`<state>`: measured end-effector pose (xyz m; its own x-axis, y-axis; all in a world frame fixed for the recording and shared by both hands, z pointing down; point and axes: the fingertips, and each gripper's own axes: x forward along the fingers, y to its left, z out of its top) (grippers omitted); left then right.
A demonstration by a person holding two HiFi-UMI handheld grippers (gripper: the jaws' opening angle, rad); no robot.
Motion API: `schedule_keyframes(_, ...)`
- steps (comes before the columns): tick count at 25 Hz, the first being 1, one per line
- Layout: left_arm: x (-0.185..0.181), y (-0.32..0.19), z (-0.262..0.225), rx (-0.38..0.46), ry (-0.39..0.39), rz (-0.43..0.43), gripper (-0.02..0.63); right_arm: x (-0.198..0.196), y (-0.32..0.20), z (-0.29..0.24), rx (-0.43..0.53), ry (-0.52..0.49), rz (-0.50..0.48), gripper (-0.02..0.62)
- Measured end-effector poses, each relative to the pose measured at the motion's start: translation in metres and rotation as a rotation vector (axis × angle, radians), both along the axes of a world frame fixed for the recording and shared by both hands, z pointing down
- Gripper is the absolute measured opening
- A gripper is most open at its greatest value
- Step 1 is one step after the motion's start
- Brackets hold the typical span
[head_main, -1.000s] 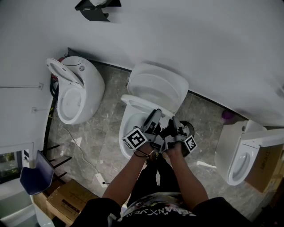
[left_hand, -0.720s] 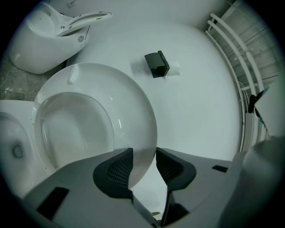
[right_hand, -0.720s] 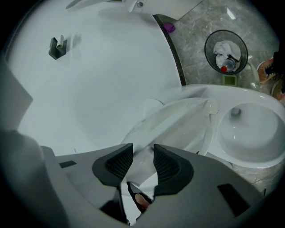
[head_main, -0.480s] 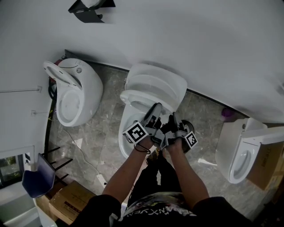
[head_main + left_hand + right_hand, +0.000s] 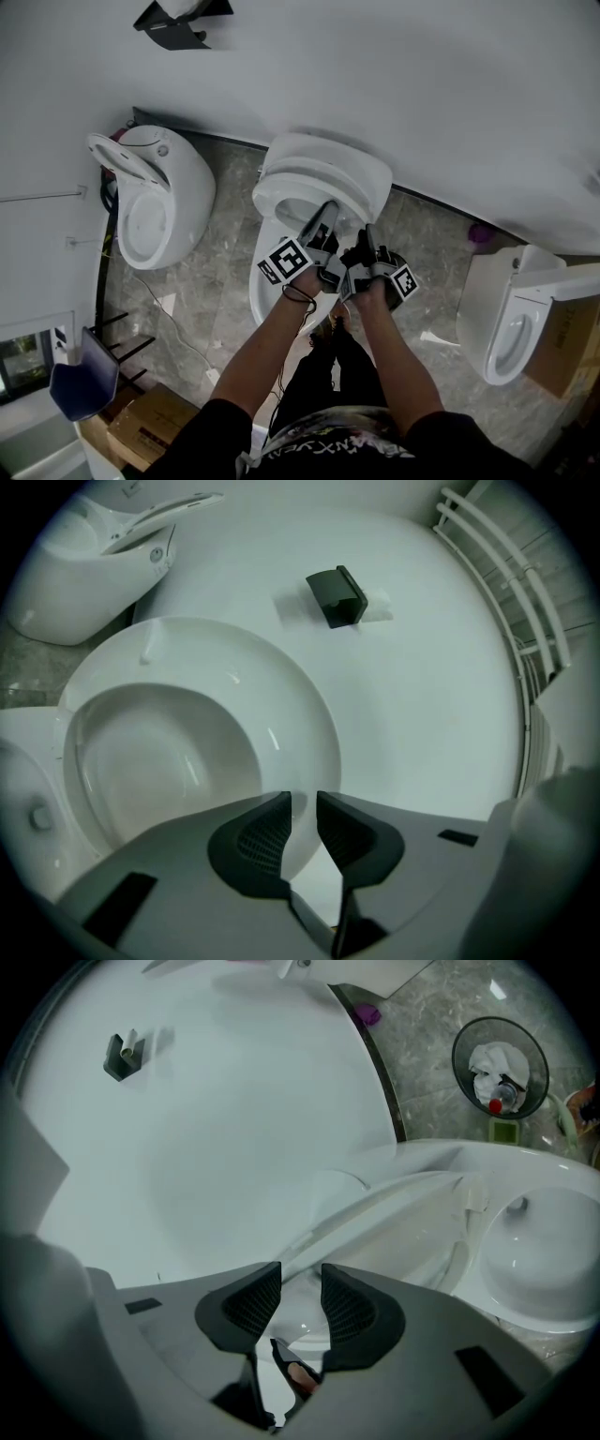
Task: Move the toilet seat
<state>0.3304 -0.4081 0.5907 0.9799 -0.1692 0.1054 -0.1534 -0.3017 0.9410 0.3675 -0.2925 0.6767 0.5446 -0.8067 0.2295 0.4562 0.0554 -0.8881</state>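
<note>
The middle toilet (image 5: pixel 267 281) has its lid (image 5: pixel 333 164) up against the wall. The white toilet seat (image 5: pixel 279 194) is tilted up a little in front of the lid. My left gripper (image 5: pixel 325 217) is at the seat's front rim. In the left gripper view its jaws (image 5: pixel 302 803) have just been closing, and the seat's rim (image 5: pixel 281 724) runs between the pads. My right gripper (image 5: pixel 366 239) is beside it. In the right gripper view (image 5: pixel 300 1279) it is shut on the thin seat edge (image 5: pixel 394 1204), with the bowl (image 5: pixel 539 1260) at the right.
A second toilet (image 5: pixel 159 202) stands at the left and a third (image 5: pixel 511 319) at the right. A black holder (image 5: pixel 178 23) is on the wall. A waste bin (image 5: pixel 500 1063) sits on the floor beside the middle toilet. A cardboard box (image 5: pixel 141 431) is at the lower left.
Both grippers have moved toward the wall with the seat's front rim. The seat has swung up from over the bowl to close in front of the lid.
</note>
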Motion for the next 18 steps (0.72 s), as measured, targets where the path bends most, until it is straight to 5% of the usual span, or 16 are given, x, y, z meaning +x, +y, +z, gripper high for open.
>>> schedule_keyframes(7, -0.005, -0.026, 0.025, -0.013, -0.064, -0.058, 0.081, 0.019, -0.004, 0.001, -0.022, 0.03, 0.0, 0.087)
schedule_keyframes(18, -0.004, -0.026, 0.018, 0.009, -0.062, -0.06, 0.054, 0.011, -0.005, -0.009, -0.003, 0.04, -0.035, 0.06)
